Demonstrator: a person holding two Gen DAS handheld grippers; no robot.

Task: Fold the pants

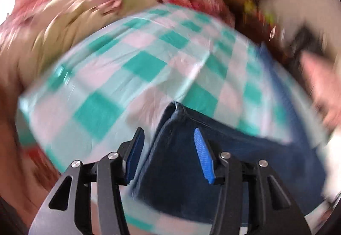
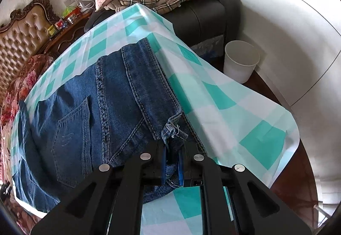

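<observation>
step: I'm mid-fold, one side let go; next I'd keep the right hold low and steady, smooth the layer.
left gripper (image 1: 169, 149): fingers released, apart, nothing pinched; folded edge lies between and beyond them.
right gripper (image 2: 172, 165): fingers clenched on jeans hem, lower centre.
jeans (image 2: 89, 107): dark blue denim, back pocket up, doubled, on checked cloth (image 2: 234, 105) over counter, centre-left.

The pants (image 2: 89, 111) are dark blue denim jeans with lighter double stitching and a back pocket facing up. They are laid flat on the tabletop (image 2: 223, 107), which is covered by a teal-and-white checked cloth. A frayed corner of the denim is raised at one edge.
</observation>
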